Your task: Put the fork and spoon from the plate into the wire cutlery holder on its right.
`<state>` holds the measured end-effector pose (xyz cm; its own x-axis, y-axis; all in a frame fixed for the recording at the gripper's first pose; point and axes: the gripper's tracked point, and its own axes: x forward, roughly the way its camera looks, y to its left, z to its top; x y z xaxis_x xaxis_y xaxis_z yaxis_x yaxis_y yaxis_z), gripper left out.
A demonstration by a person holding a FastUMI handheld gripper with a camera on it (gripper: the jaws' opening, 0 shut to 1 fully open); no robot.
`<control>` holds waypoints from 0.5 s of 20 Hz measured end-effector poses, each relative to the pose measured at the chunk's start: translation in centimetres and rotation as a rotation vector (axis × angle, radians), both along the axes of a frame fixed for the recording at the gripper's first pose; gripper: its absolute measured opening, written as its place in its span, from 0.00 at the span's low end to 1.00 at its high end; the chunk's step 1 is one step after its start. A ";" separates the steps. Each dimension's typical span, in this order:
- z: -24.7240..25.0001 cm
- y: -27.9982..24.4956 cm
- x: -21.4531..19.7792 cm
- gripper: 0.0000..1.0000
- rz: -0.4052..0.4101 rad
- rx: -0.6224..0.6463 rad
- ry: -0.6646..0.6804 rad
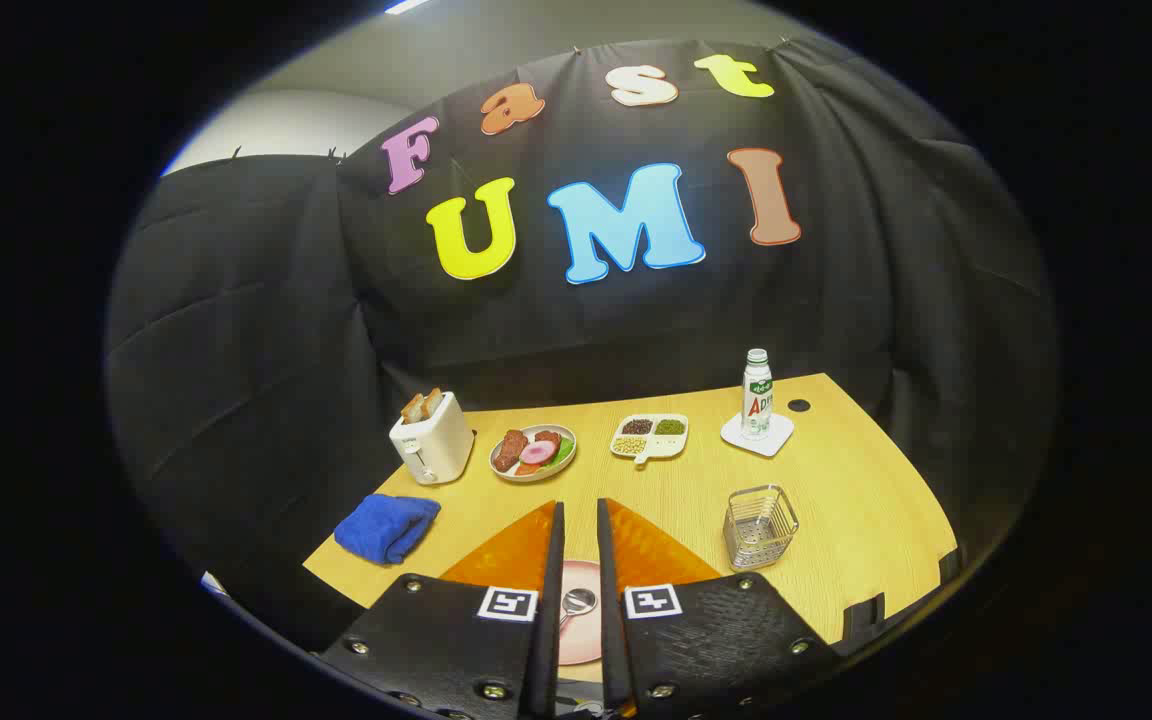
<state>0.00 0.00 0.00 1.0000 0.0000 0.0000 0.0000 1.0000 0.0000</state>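
Note:
My gripper (579, 503) hangs above the near side of the wooden table (866, 500), its two fingers drawn close together with only a narrow slit between them and nothing held. Through that slit I see part of a pink plate (587, 632) lying on an orange placemat (511, 552). A metal spoon (577, 601) rests on the plate, bowl pointing away from me. The fingers cover the rest of the plate. The wire cutlery holder (760, 527) stands upright to the right of the placemat, beside the right finger.
Beyond the fingers stand a white toaster (431, 437) with toast, a plate of food (533, 452), a divided dish (649, 437) and a bottle (757, 393) on a white coaster (762, 438). A folded blue cloth (387, 526) lies left of the placemat.

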 end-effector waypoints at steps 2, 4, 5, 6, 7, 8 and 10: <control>-1.0 0.1 0.4 0.18 0.009 -0.006 0.028; -1.8 0.4 0.8 0.18 0.021 -0.014 0.049; -2.1 0.6 1.0 0.18 0.026 -0.022 0.057; -2.5 0.8 1.2 0.18 0.034 -0.030 0.063; -2.8 1.0 1.5 0.18 0.042 -0.035 0.070; -3.3 1.2 1.8 0.18 0.047 -0.040 0.080; -4.4 1.6 2.4 0.18 0.056 -0.047 0.108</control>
